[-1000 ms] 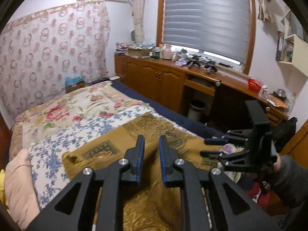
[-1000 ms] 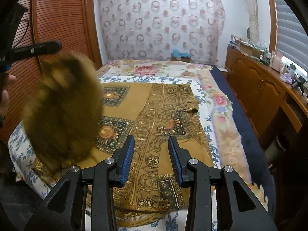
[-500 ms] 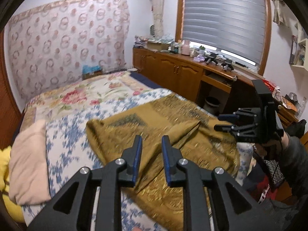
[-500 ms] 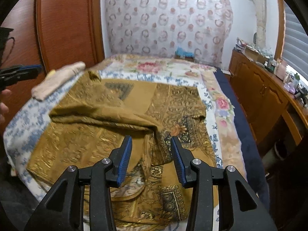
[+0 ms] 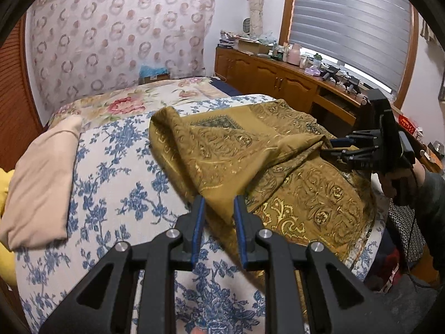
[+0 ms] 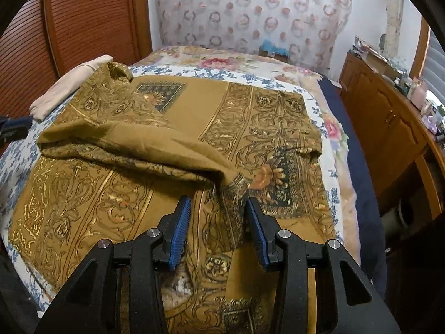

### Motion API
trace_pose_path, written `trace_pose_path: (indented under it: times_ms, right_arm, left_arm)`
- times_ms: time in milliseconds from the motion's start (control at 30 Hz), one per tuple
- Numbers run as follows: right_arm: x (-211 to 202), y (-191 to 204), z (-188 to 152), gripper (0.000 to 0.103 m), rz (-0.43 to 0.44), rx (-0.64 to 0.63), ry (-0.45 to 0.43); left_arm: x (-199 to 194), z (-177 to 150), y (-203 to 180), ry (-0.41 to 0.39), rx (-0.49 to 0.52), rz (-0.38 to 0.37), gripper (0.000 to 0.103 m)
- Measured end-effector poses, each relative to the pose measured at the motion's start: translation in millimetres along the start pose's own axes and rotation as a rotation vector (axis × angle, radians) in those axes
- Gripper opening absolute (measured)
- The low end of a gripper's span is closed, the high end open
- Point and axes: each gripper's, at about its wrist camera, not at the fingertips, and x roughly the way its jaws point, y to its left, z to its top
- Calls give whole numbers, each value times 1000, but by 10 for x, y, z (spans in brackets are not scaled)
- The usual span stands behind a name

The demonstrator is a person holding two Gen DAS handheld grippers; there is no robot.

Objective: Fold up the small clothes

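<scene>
Since a second ago, the gold cloth [image 6: 172, 150] has dropped from the air onto the bed [image 5: 116, 183], folded over itself mid-frame. Left gripper [image 5: 218, 208] jaws are slightly spread and have just been opening around a cloth corner; right gripper [image 6: 218, 208] jaws are spread, also just opened, over a fold.

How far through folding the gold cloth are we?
Early. Done: one side of the gold cloth is flipped over the middle, lying as a rumpled flap on the bed. In hand: the left claw has a corner of that flap between its fingers; the right claw straddles the flap's other end, with a gap at its fingers. Left: flatten the flap, then make the remaining folds. A beige item lies folded alongside.
</scene>
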Motion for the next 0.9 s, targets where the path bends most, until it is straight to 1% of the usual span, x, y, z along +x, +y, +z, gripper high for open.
trace_pose_path:
  times_ms: [167,500,600,633,667,767,900]
  right_arm:
    - [51,-6,52,42,-14,-16,8]
    - [127,26,99,41,-11,-49,34]
    - [108,89,95,27,-7,-84,33]
    - [80,125,96,17,-7,-100,25]
    - [57,148,98,12,-5,-106,18]
    - [-109,194,109,6,15,-105,-34]
    - [-438,192,144,5,50,-78,-118]
  left_arm:
    - [9,-33,16,0,-15,16,18]
    - [32,-72,75,-1,-33,38,18]
    - [25,-80,86,-6,-38,41,18]
    - [13,-86,79,-7,-39,41,18]
    - [14,-85,82,-8,-41,42,18]
    - [5,-90,87,-15,-46,46,18]
    - [-19,-97,95,-26,-53,51,18]
